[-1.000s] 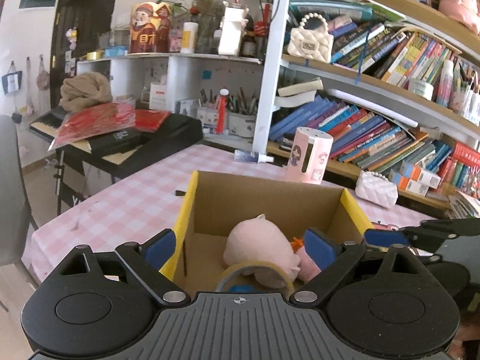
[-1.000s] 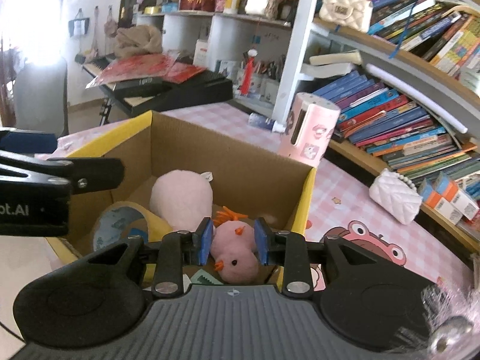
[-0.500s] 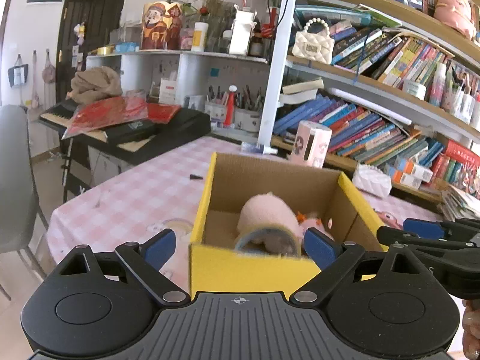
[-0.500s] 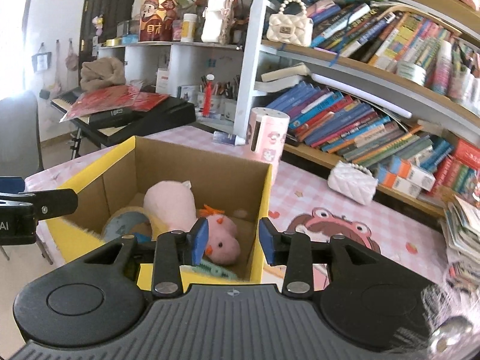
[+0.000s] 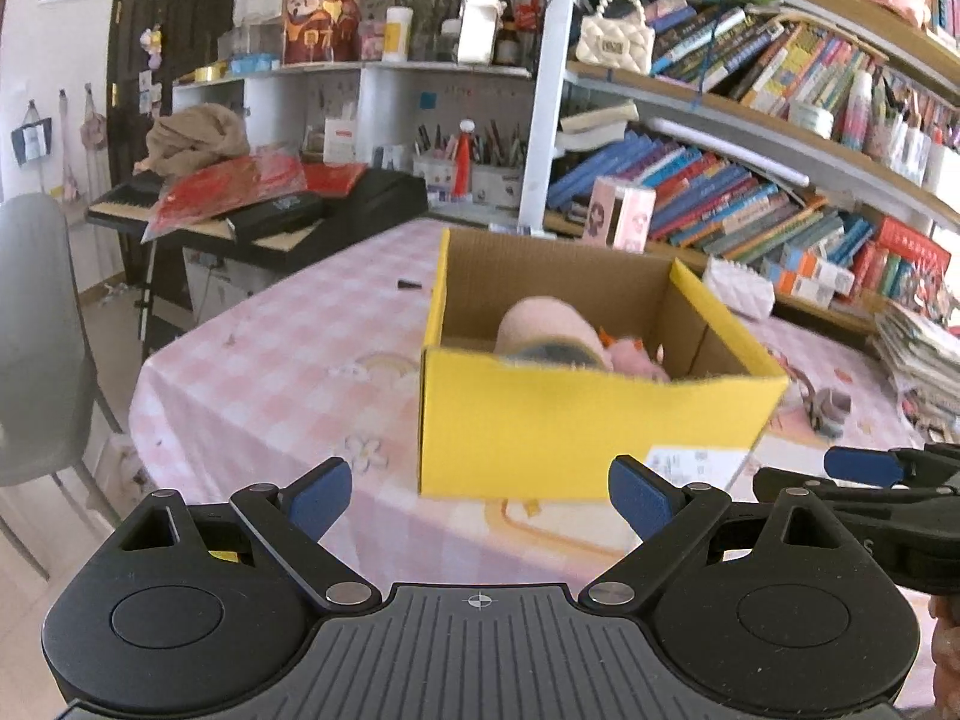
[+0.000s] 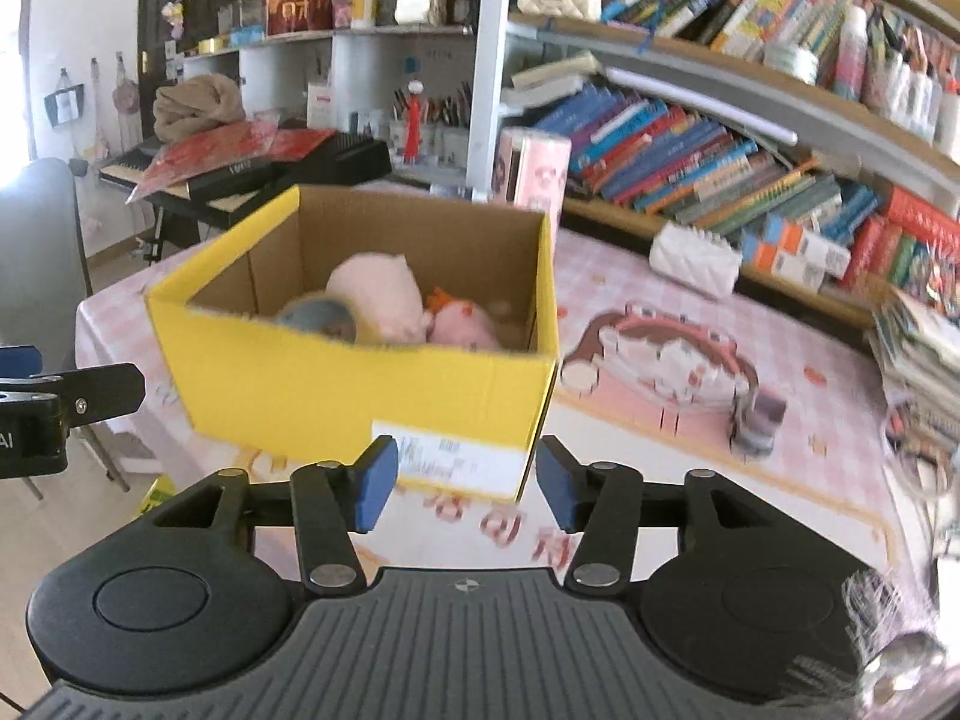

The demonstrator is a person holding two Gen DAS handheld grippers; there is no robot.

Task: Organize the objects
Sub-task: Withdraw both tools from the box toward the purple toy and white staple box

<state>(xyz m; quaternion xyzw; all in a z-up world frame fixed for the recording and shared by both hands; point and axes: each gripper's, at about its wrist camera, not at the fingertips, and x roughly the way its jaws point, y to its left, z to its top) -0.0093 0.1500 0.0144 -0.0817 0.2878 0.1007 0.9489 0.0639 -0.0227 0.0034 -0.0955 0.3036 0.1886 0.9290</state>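
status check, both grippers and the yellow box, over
Left gripper open, empty. Right gripper empty, jaws just been opening. Yellow box on the table, small pink chick toy inside beside the pink plush. Nothing in the way.

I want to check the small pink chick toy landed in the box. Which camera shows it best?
The right wrist view: it looks down into the yellow box, so the chick toy shows beside the pink plush. In the left wrist view the box's front wall hides most of the chick toy.
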